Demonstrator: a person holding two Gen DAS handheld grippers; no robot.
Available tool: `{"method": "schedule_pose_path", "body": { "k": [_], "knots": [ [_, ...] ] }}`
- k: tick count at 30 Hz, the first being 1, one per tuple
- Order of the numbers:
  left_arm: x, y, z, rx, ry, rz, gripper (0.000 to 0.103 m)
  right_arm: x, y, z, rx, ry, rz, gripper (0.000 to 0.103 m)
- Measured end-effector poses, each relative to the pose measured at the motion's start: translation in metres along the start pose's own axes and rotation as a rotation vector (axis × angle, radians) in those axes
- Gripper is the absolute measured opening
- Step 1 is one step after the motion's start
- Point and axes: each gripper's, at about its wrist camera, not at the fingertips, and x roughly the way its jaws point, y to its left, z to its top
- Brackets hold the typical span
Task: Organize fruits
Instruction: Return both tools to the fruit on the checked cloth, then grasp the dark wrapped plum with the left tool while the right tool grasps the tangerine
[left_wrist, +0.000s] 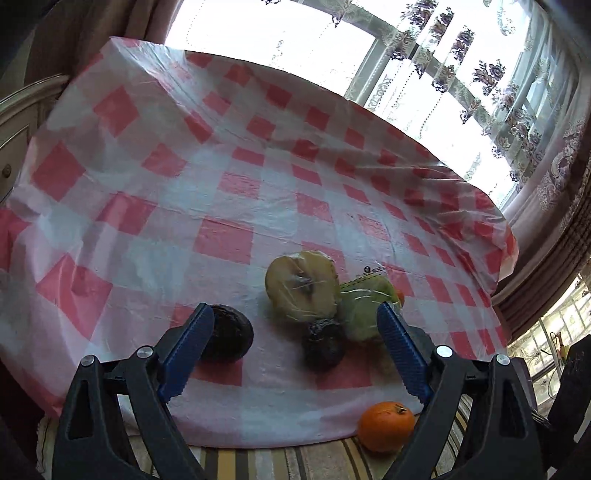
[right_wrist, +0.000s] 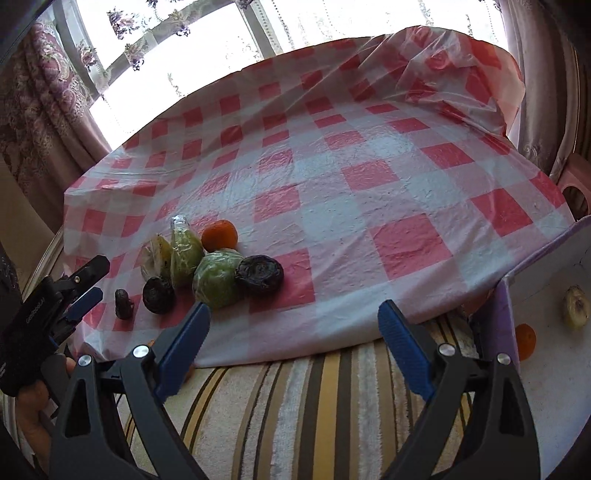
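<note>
In the left wrist view my left gripper (left_wrist: 295, 310) is open just above a cluster of fruit on the checked tablecloth (left_wrist: 221, 192). The cluster holds a plastic-wrapped yellow fruit half (left_wrist: 301, 286), a wrapped green fruit (left_wrist: 364, 310) and two dark wrinkled fruits (left_wrist: 323, 343) (left_wrist: 227, 332), the left one partly behind my left finger. An orange (left_wrist: 386, 424) lies at the cloth's near edge. My right gripper (right_wrist: 294, 309) stands open and empty over the cloth's front edge, right of the same cluster: round green fruit (right_wrist: 218, 278), dark fruit (right_wrist: 260, 275), orange (right_wrist: 219, 234). The left gripper (right_wrist: 96, 280) shows there too.
A white container (right_wrist: 546, 369) at the far right holds an orange (right_wrist: 524, 341) and a pale fruit half (right_wrist: 575, 308). A striped towel (right_wrist: 295, 398) covers the surface below the cloth. Curtains and a window stand behind the table. A hand (right_wrist: 33, 402) holds the left gripper.
</note>
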Motion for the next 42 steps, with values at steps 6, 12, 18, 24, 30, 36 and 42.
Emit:
{"method": "schedule_pose_path", "body": {
  "k": [6, 12, 18, 24, 30, 36, 42],
  "knots": [
    [0.006, 0.023, 0.001, 0.009, 0.056, 0.052, 0.082, 0.007, 0.038, -0.011, -0.117, 0.048, 0.038, 0.093],
    [0.017, 0.027, -0.005, 0.051, 0.122, 0.059, 0.074, 0.016, 0.075, -0.022, -0.258, 0.092, 0.041, 0.094],
    [0.021, 0.025, -0.007, 0.068, 0.135, 0.068, 0.070, 0.026, 0.102, -0.029, -0.371, 0.121, -0.024, 0.094],
    [0.024, 0.027, -0.009, 0.062, 0.144, 0.083, 0.064, 0.038, 0.114, -0.033, -0.418, 0.160, -0.036, 0.094],
    [0.025, 0.026, -0.009, 0.081, 0.139, 0.109, 0.053, 0.045, 0.122, -0.037, -0.450, 0.176, -0.050, 0.093],
    [0.027, 0.017, -0.012, 0.127, 0.140, 0.141, 0.040, 0.051, 0.121, -0.041, -0.455, 0.188, -0.049, 0.063],
    [0.027, 0.012, -0.014, 0.150, 0.132, 0.151, 0.040, 0.049, 0.122, -0.045, -0.465, 0.173, -0.013, 0.046]
  ]
}}
